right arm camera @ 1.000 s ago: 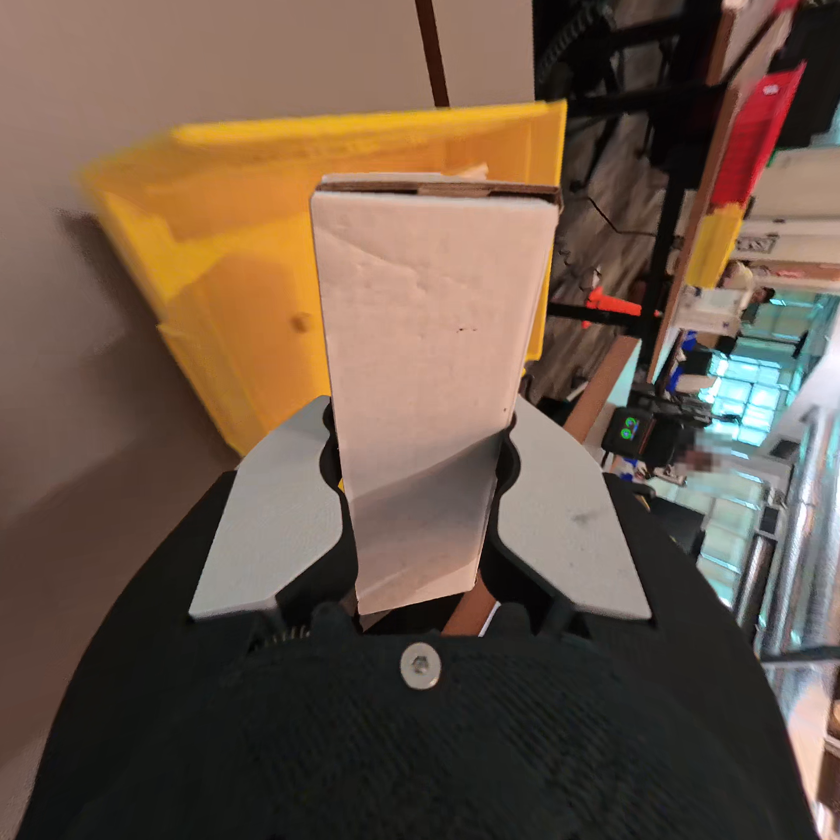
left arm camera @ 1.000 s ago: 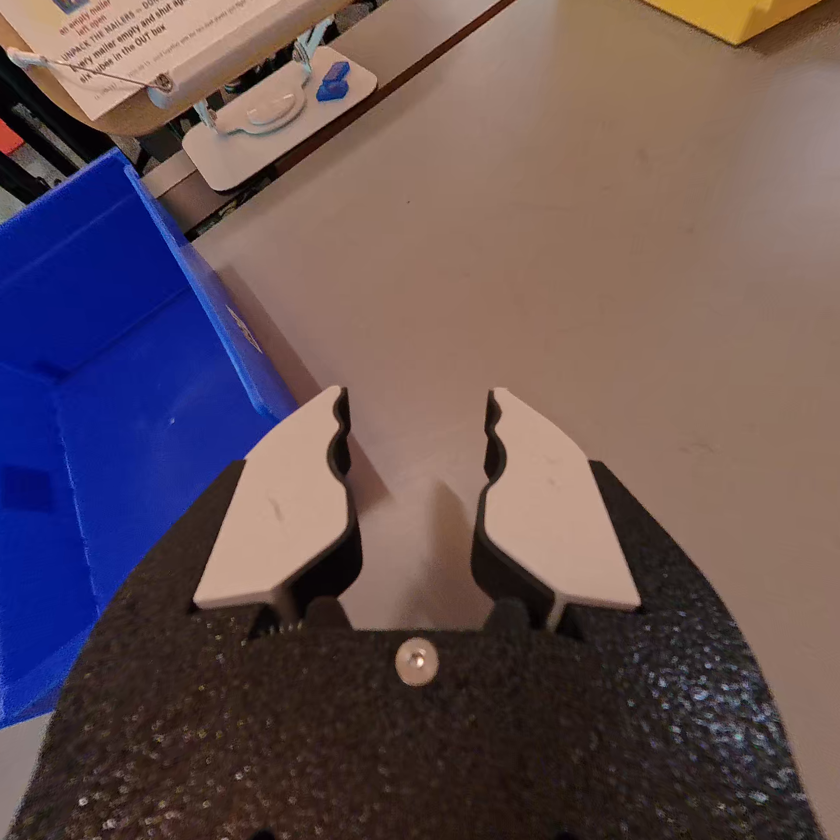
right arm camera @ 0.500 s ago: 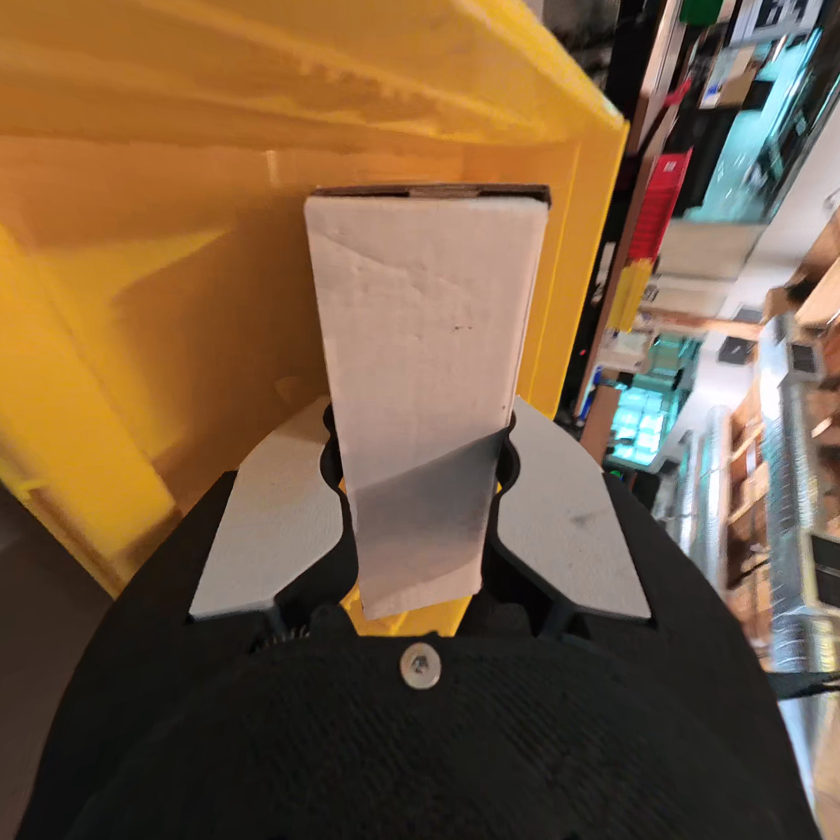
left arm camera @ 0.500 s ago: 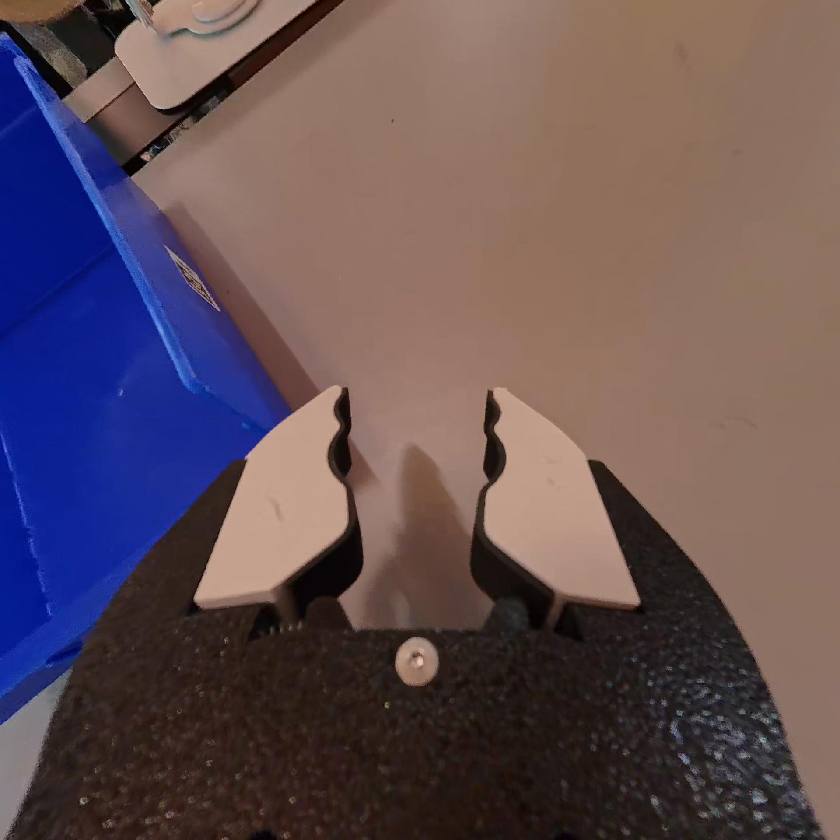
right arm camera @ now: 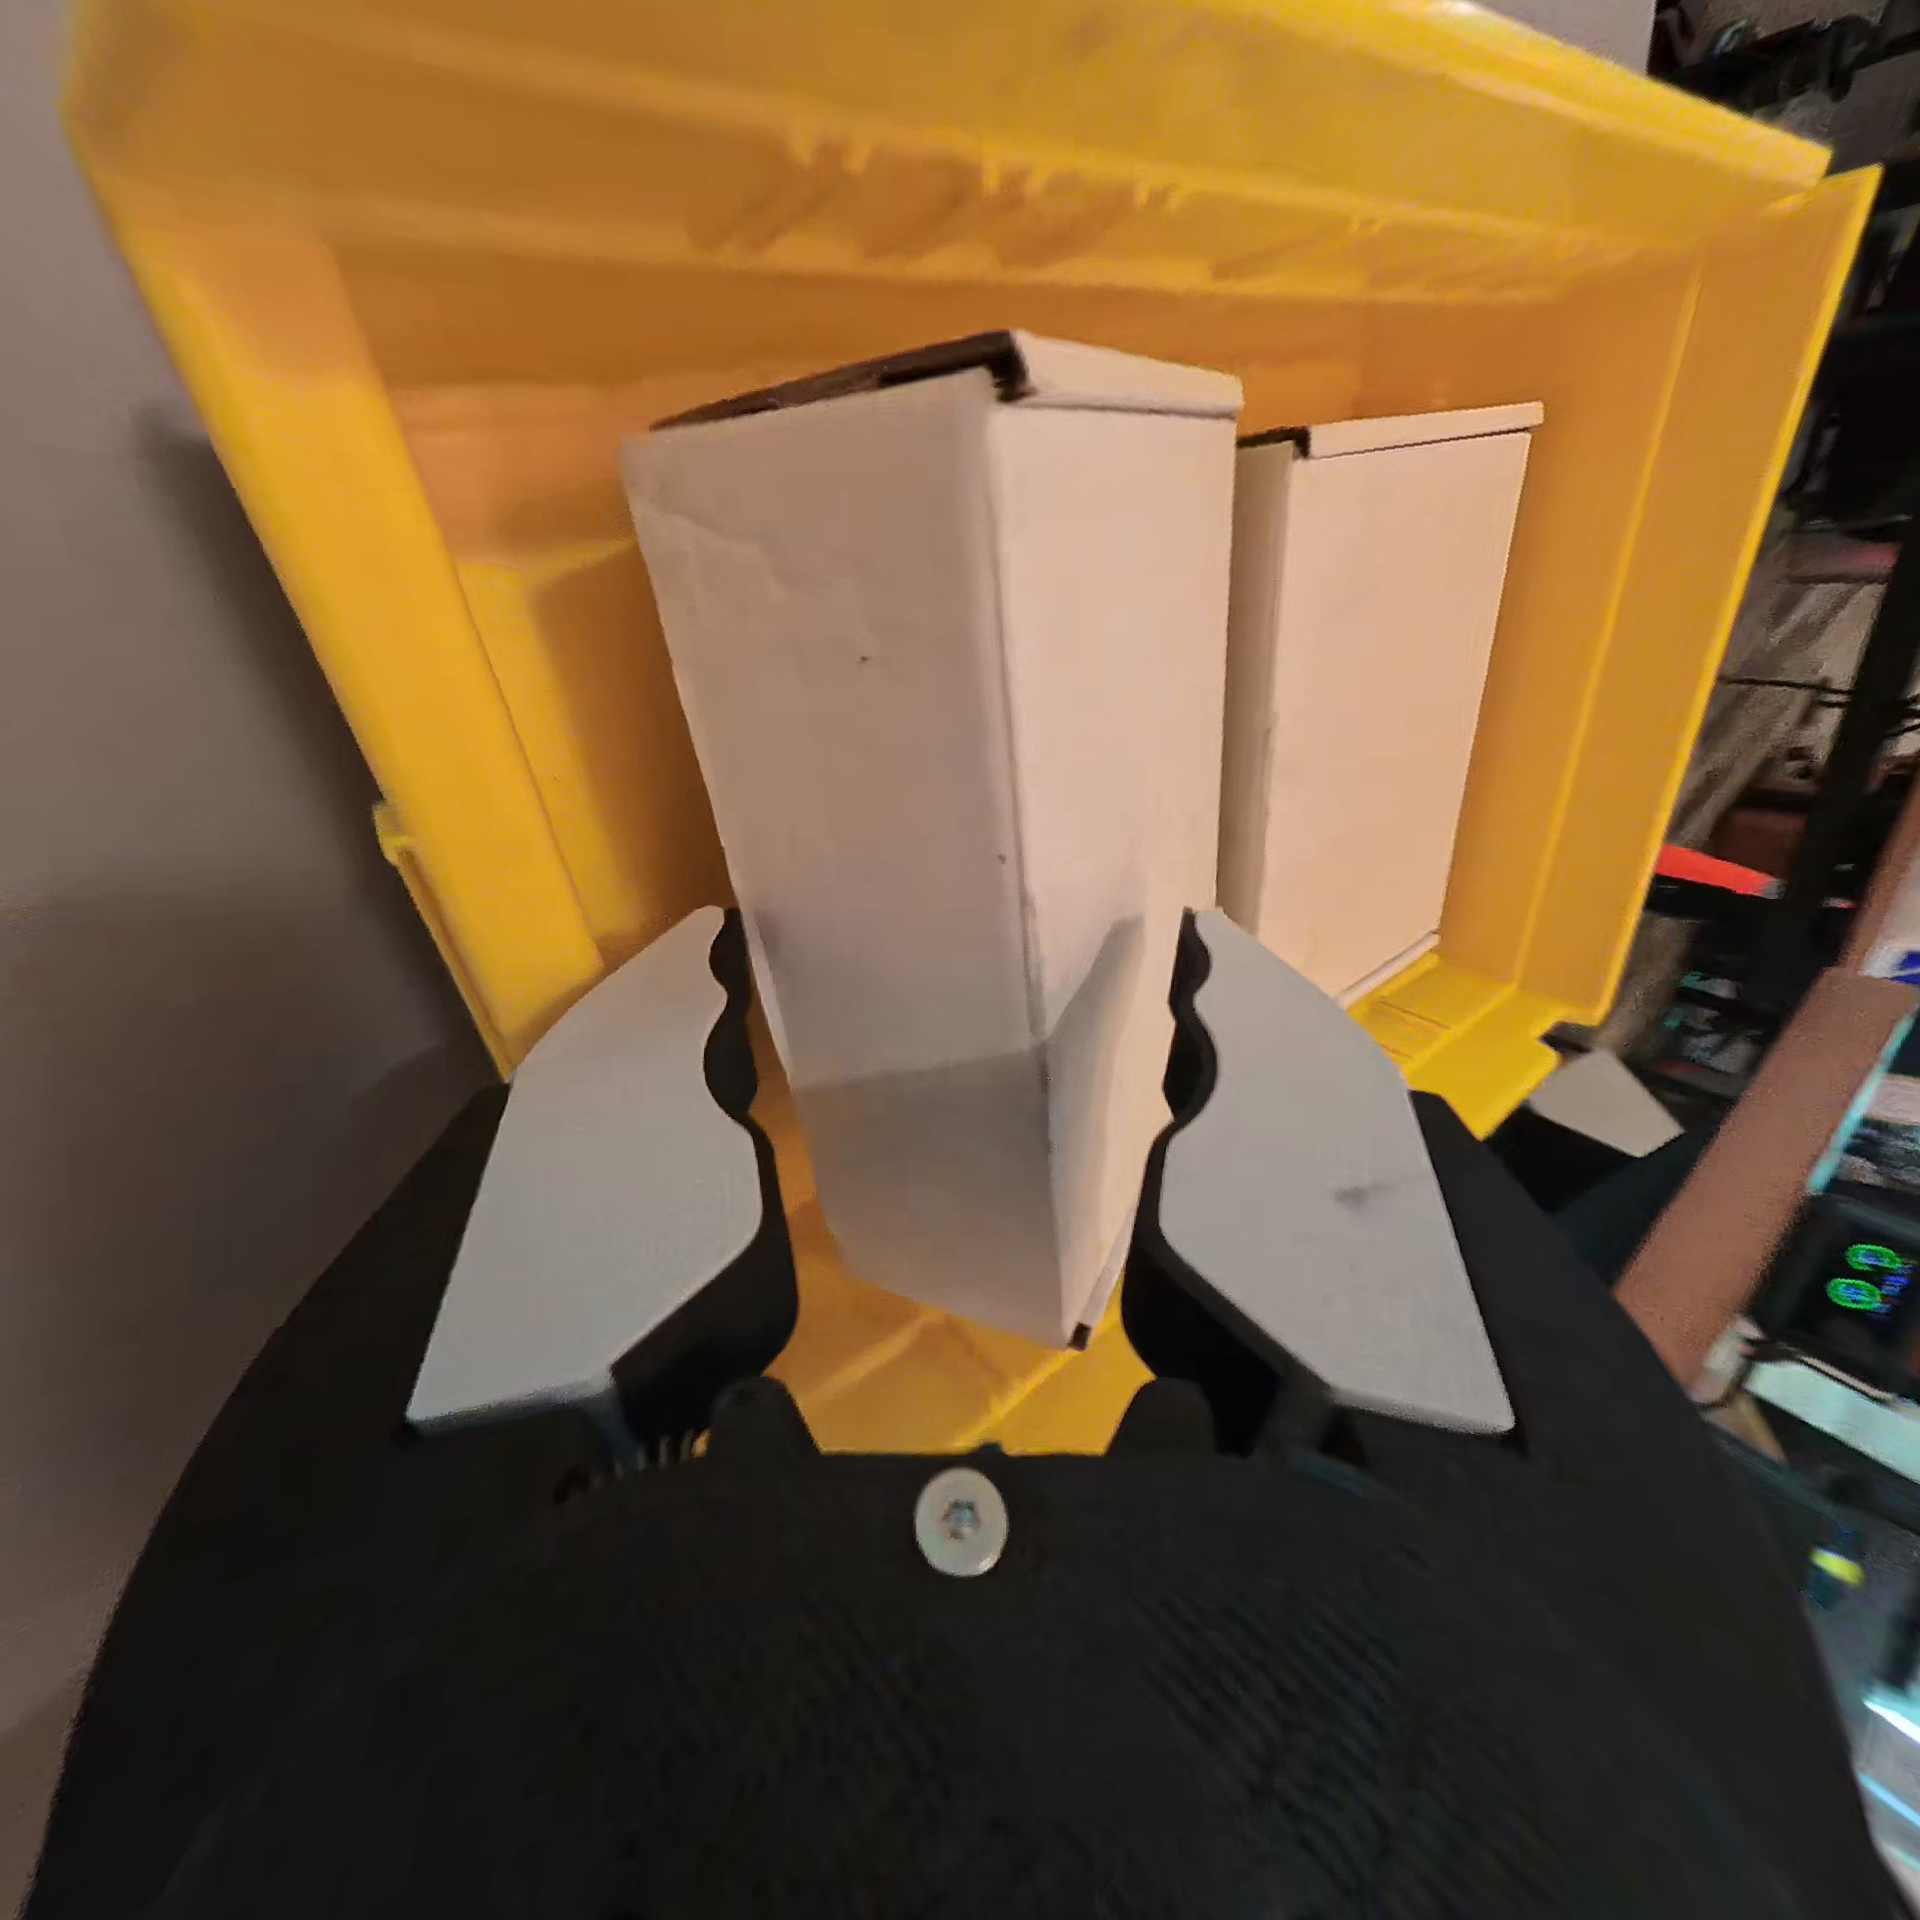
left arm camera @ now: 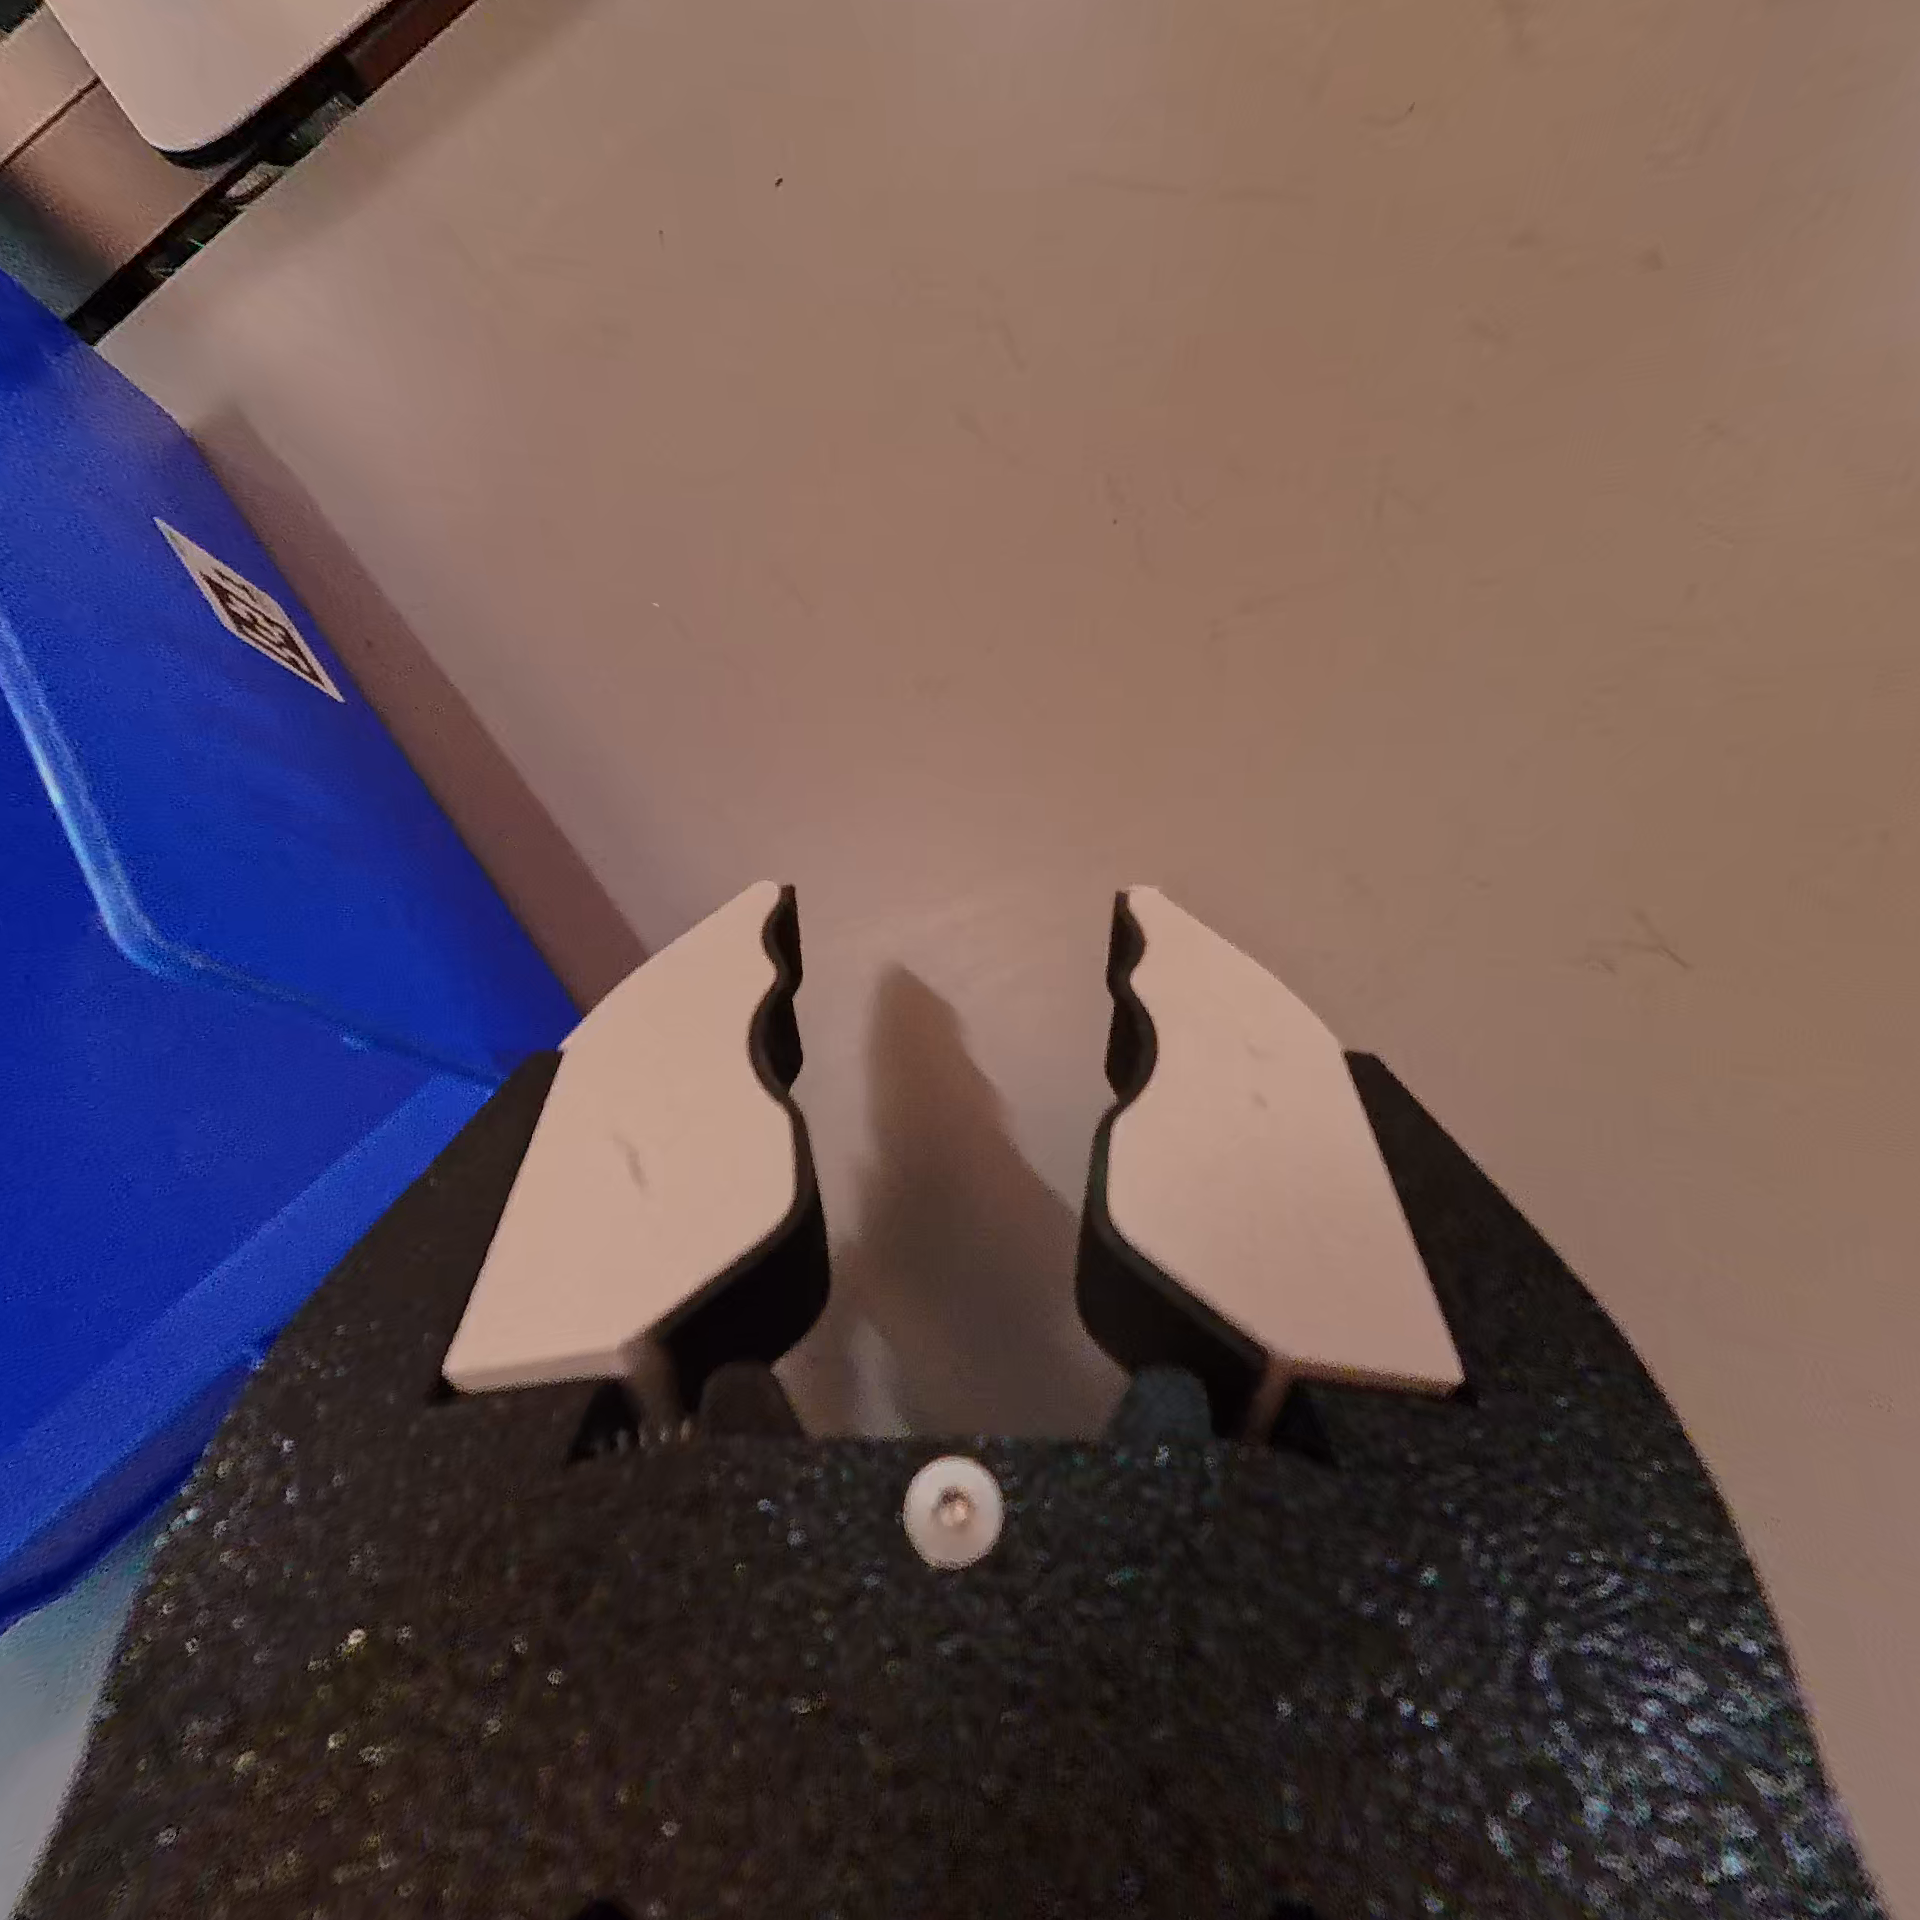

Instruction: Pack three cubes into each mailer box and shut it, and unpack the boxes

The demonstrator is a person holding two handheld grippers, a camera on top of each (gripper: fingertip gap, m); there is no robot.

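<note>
Left wrist view shows things the other camera misses: the left gripper [left arm camera: 954,940] with its two pale grey fingers [left arm camera: 665,1153] spread well apart and nothing between them, poised over a bare grey-beige tabletop [left arm camera: 1195,499]. Just beside it on the left stands a blue plastic bin [left arm camera: 177,883] with a small diamond-shaped sticker [left arm camera: 249,613] on its wall; what lies inside that bin cannot be seen from here. At the far edge of the table sits the corner of a flat grey base plate [left arm camera: 208,73].

Right wrist view alone shows the task's thing. A long white cardboard mailer box [right arm camera: 935,810] lies between the fingers of the right gripper [right arm camera: 956,956], its long axis running straight away from the camera, far end pointing into a yellow plastic bin [right arm camera: 436,665]. The box is rolled so that one long edge faces the camera. The right jaws stand wider than the box, with a gap on the left side; whether the right finger touches the cardboard cannot be told. The box's far end flap looks closed, with brown inner card at its seam.

Inside the yellow bin, a second white mailer box [right arm camera: 1371,686] rests against the right wall, lying the same way. Cluttered shelving [right arm camera: 1818,935] shows blurred beyond.
</note>
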